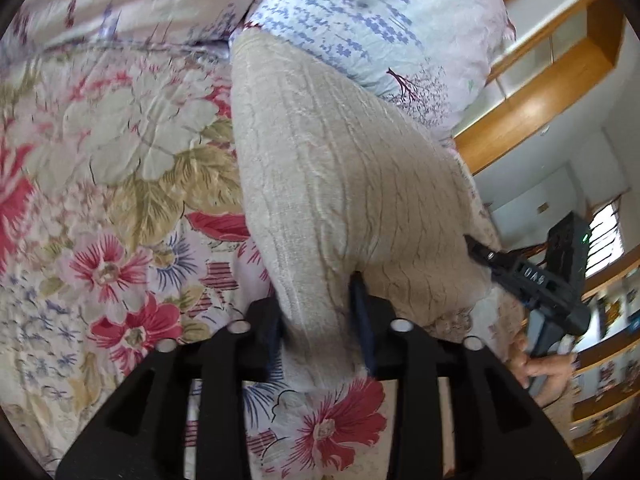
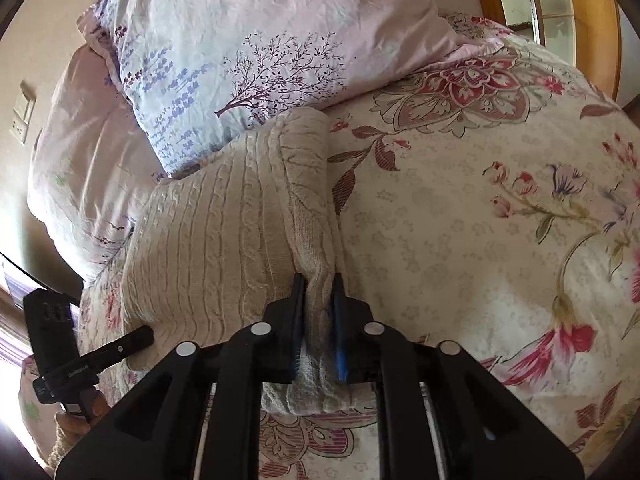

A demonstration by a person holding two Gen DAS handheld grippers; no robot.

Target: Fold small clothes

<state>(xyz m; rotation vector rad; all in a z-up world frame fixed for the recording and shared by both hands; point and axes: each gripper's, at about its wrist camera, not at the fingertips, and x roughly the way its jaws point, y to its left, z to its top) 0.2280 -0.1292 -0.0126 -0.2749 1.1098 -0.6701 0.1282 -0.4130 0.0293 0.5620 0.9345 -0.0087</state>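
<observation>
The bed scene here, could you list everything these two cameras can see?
Beige cable-knit garment: one, beige, lying on the bedspread against the pillow, pinched at both near edges.
Floral quilted bedspread: one, cream with red and pink flowers, under the garment.
Pale pillow with purple tree print: one, pink and light blue, behind the garment.
Pink pillow: one, plain pink, left of the printed pillow in the right wrist view.
Wooden shelving: one unit, orange-brown, beyond the bed.
Wall switch plate: one, cream, on the wall.
Left gripper: black, shut on the garment's edge.
Right gripper: black, shut on the garment's folded edge.
</observation>
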